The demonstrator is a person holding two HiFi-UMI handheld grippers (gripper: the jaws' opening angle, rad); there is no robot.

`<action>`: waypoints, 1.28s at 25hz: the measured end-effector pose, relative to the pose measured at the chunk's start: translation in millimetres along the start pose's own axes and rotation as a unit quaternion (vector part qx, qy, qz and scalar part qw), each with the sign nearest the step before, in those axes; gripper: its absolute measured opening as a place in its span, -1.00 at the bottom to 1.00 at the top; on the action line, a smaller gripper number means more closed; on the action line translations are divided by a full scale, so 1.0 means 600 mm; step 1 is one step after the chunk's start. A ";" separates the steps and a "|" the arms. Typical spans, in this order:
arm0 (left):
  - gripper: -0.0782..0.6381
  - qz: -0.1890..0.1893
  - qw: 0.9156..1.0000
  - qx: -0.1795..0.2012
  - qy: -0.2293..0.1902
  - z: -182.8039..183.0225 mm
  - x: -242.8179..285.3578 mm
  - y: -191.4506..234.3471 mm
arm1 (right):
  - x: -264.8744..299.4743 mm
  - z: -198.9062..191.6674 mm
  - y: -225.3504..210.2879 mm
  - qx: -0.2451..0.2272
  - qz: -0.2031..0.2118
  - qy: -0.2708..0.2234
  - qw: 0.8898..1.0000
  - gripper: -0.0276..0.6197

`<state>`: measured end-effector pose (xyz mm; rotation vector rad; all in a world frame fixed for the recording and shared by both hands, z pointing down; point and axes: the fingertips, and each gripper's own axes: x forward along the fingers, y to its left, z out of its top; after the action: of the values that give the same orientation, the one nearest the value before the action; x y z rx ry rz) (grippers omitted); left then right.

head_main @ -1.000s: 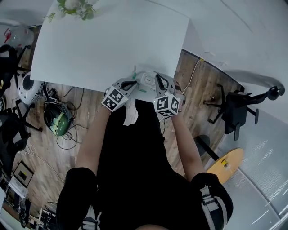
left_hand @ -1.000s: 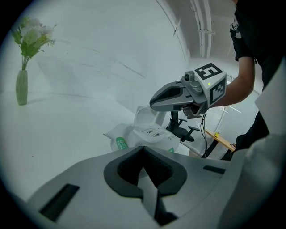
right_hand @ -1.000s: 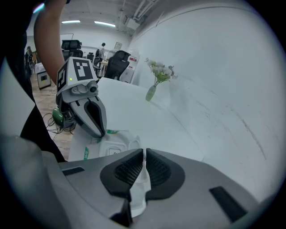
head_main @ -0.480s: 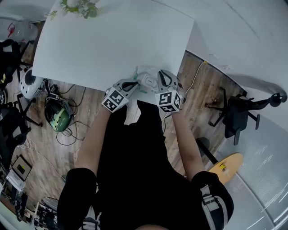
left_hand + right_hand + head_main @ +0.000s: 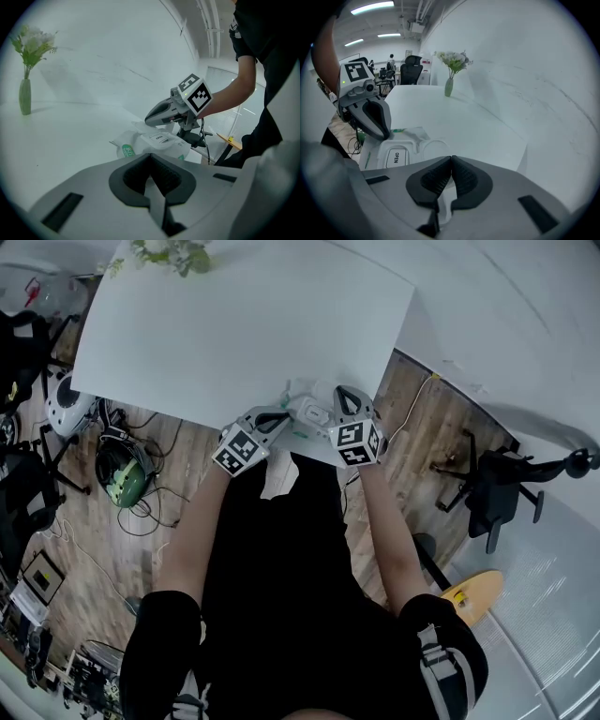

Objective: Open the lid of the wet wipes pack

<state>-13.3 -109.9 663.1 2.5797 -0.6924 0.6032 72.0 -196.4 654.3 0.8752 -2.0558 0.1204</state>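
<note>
At the table's near edge, centre of the head view: wet wipes pack (image 5: pixel 307 412) flanked by two shut claws.

Left gripper (image 5: pixel 281 416) sits at the pack's left side and right gripper (image 5: pixel 339 395) at its right, both over the white table (image 5: pixel 234 324). Each gripper view shows its own jaws pressed together with nothing between them. In the right gripper view the lid (image 5: pixel 396 157), marked OPEN, lies flat on the pack at lower left, with the left gripper's tip just beside the pack's edge. Whether either tip touches the pack cannot be told. A vase of flowers (image 5: pixel 449 86) stands well apart, at upper centre of that view, near the table's far end.
</note>
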 end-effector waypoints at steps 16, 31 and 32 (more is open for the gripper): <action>-0.72 0.020 1.000 0.007 -0.004 0.000 -0.003 -0.005 | -0.046 -0.043 0.021 0.027 -0.001 0.008 1.000 -0.86; -0.72 0.007 1.000 -0.019 -0.001 -0.003 -0.009 -0.022 | -0.147 -0.087 0.085 0.075 -0.032 -0.004 0.997 -0.86; -0.72 0.005 1.000 -0.020 -0.001 -0.003 -0.011 -0.025 | -0.153 -0.089 0.089 0.077 -0.035 -0.004 0.996 -0.86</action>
<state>-10.9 -94.4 657.3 2.5422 -0.7106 0.5857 109.6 -86.3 629.8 1.0437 -2.0405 0.2400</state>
